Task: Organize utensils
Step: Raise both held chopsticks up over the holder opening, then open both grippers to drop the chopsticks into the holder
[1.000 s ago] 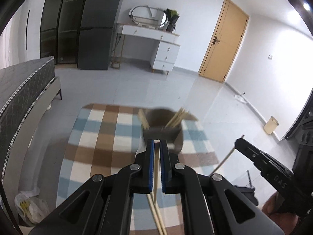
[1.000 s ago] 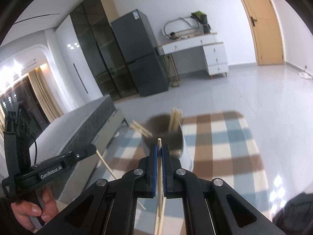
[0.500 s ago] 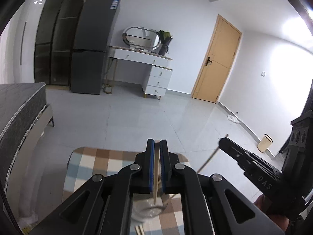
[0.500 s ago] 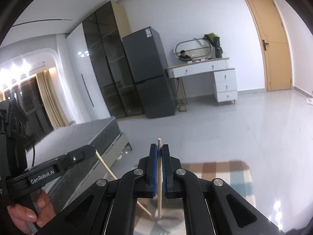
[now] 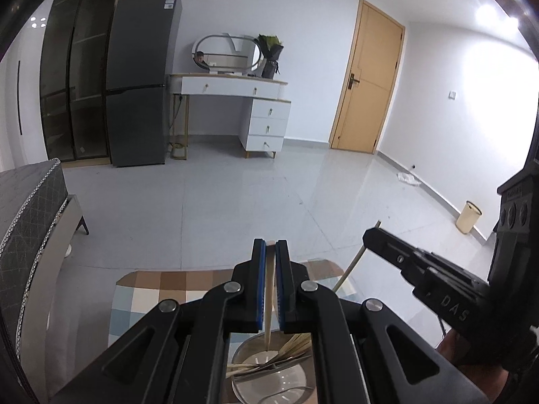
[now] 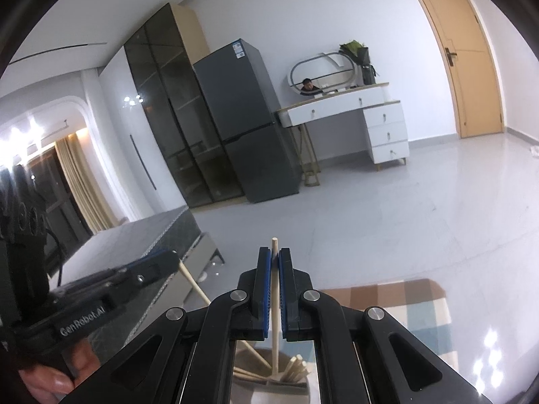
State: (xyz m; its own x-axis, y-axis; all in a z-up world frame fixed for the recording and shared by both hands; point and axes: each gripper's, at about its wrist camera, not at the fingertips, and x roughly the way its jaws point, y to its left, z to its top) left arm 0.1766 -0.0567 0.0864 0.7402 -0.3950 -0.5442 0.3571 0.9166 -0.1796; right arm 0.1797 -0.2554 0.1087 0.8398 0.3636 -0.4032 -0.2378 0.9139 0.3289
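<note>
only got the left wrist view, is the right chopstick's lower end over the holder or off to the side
observer: Over it. In the right wrist view the right chopstick hangs upright with its lower end inside the mouth of the holder.
operator: is it clamped properly
observer: Yes, the right gripper has its jaws shut on it, and the top end pokes out above them.
operator: how does mine look from there
observer: The left chopstick slants from the left gripper down into the same holder.

Grey fridge (image 5: 141, 80), white dressing table (image 5: 235, 89), wooden door (image 5: 365, 77), checked tablecloth (image 5: 161, 289), bed (image 5: 30, 202)
</note>
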